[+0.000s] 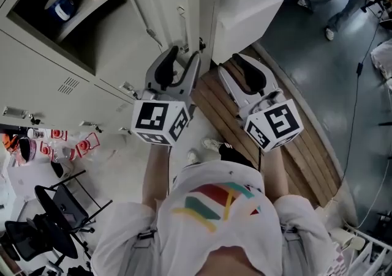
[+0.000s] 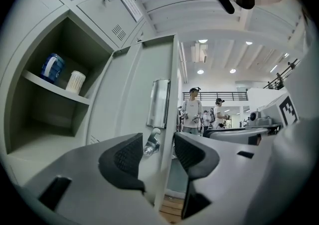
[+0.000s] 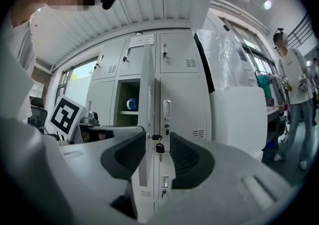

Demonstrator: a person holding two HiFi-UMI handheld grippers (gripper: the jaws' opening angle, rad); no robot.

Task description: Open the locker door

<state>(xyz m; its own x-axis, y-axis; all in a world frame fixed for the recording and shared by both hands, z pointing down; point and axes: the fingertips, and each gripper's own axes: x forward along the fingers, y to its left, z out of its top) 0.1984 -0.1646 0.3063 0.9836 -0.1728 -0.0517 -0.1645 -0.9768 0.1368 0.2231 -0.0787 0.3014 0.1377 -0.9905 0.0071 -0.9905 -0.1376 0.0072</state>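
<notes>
The left gripper view looks along the inner face of the pale grey metal locker door [image 2: 130, 119], which stands swung out from the locker bank. It shows the door's long recessed steel handle plate [image 2: 159, 103] and the silver lock barrel [image 2: 151, 144] below it. The right gripper view meets the same door edge-on, as a thin strip. Only there does 1 small dark-headed key [image 3: 159, 147] show, hanging from the lock. Only the head view shows the brown wooden slat platform [image 1: 309, 155] underfoot.

The left gripper [image 2: 154, 151] has its 2 fingers parted. They straddle the door's free edge, with the lock barrel in the gap (contact with the metal cannot be told). The right gripper [image 3: 158, 151] is likewise spread, with the door edge and the key between its ribbed black pads [image 3: 185, 158], nothing clamped.

In the bared compartment 1 shelf carries 2 things side by side: a blue round container [image 2: 52, 67] and a white ribbed cup [image 2: 76, 81]. The right gripper view shows only the blue one. Each of the 2 grippers bears 1 black-and-white marker cube [image 1: 160, 122]. At least 2 people [image 2: 192, 114] stand in the far hall in the left gripper view.
</notes>
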